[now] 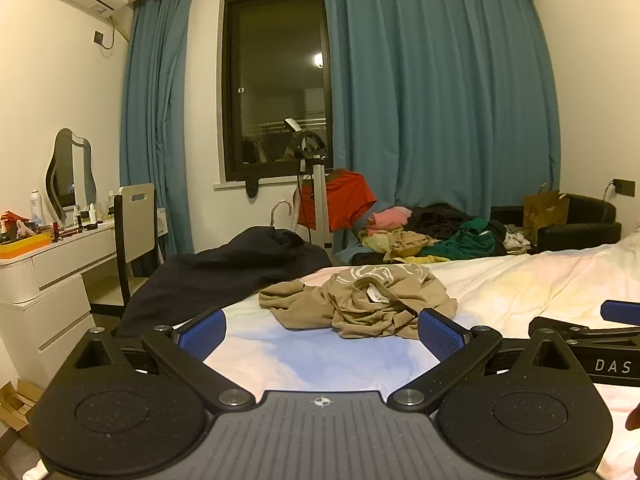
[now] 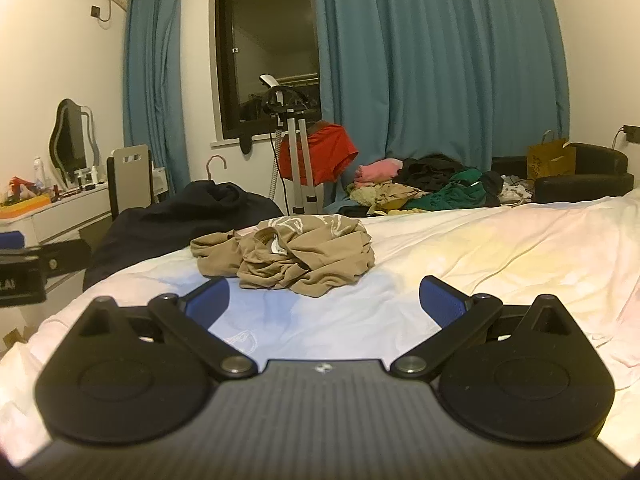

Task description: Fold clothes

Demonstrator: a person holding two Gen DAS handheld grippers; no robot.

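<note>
A crumpled tan T-shirt (image 1: 362, 302) with a white print and a neck label lies on the white bed sheet (image 1: 520, 280); it also shows in the right wrist view (image 2: 296, 254). My left gripper (image 1: 320, 334) is open and empty, just short of the shirt's near edge. My right gripper (image 2: 324, 304) is open and empty, a little short of the shirt, above the sheet (image 2: 500, 248). The right gripper also shows at the right edge of the left wrist view (image 1: 580, 336). The left gripper shows at the left edge of the right wrist view (image 2: 24, 272).
A dark garment (image 1: 224, 272) lies on the bed's far left corner. A pile of mixed clothes (image 1: 432, 236) sits beyond the bed by blue curtains (image 1: 440, 100). A steamer stand with a red garment (image 1: 336, 200), a white dresser (image 1: 52, 280), a chair (image 1: 134, 220) and a black armchair (image 1: 576, 220) stand around.
</note>
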